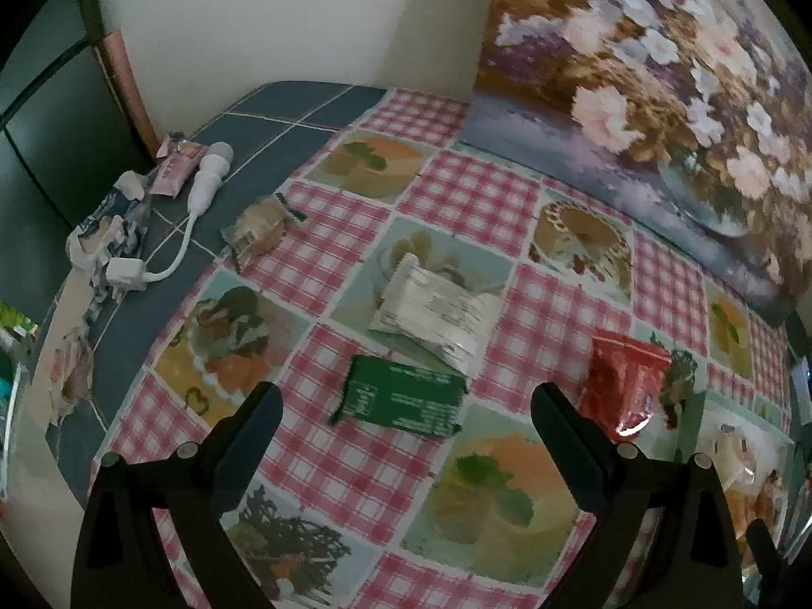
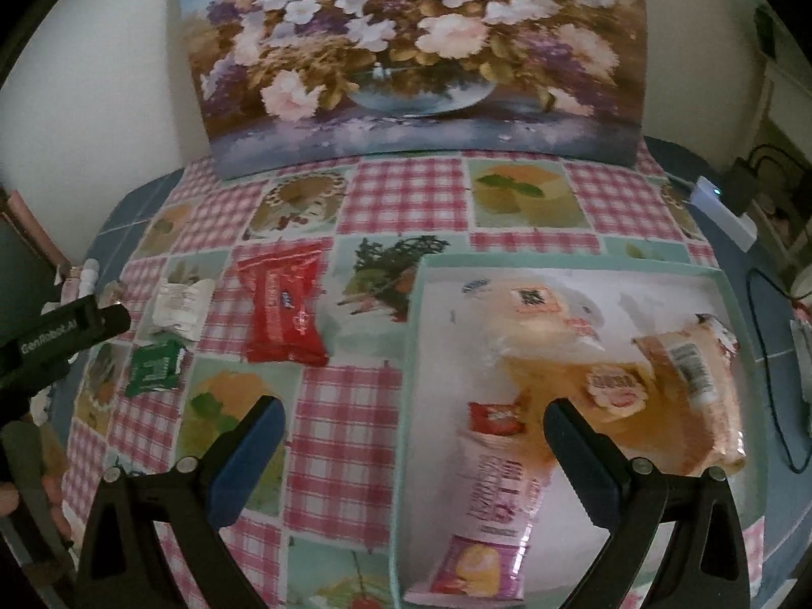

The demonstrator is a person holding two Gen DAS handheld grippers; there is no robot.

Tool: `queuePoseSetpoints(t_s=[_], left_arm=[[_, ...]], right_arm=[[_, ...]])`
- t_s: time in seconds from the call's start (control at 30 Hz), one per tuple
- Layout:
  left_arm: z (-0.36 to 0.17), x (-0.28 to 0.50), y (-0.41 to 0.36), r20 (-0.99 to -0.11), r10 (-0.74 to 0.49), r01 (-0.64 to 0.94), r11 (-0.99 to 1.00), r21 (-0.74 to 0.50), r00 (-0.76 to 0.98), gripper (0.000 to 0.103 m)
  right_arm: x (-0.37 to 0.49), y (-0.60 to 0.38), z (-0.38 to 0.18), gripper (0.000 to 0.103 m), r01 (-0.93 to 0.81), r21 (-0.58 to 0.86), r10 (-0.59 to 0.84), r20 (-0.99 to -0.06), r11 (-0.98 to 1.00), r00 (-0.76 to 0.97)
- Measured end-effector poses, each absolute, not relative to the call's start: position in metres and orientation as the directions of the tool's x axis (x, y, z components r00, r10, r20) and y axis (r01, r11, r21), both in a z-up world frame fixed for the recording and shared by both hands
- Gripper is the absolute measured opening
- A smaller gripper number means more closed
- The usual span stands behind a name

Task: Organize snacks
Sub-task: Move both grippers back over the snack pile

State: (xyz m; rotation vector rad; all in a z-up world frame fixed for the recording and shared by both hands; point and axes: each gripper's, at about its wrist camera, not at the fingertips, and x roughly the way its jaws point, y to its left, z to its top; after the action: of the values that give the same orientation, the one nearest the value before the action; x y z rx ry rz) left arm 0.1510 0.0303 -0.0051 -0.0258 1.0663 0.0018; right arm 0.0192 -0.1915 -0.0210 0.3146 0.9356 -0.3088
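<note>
Pale green tray [image 2: 412, 355] holding three snack packs, left claw [image 1: 406, 406] and right claw [image 2: 413, 421] both spread, empty

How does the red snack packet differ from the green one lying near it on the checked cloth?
The red packet is clearly larger than the green packet. The red one looks glossy and puffed, with crimped ends; the green one lies flat and dull, showing small white print. The red one lies nearer the tray; the green one lies farther from it. Both lie loose on the tablecloth, outside the tray, and neither gripper holds them.

Silver packet [image 1: 437, 312] print too blurred to read.
</note>
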Motion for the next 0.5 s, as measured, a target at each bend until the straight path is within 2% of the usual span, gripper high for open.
queuePoseSetpoints(t_s=[0.5], left_arm=[[-0.021,0.183,0.066,-0.882,-0.107,-0.059,0.987,-0.15,0.458,0.098]], right_arm=[[0.06,-0.177,-0.03,0.103,0.379,0.181,-0.07,-0.825,0.908,0.561]])
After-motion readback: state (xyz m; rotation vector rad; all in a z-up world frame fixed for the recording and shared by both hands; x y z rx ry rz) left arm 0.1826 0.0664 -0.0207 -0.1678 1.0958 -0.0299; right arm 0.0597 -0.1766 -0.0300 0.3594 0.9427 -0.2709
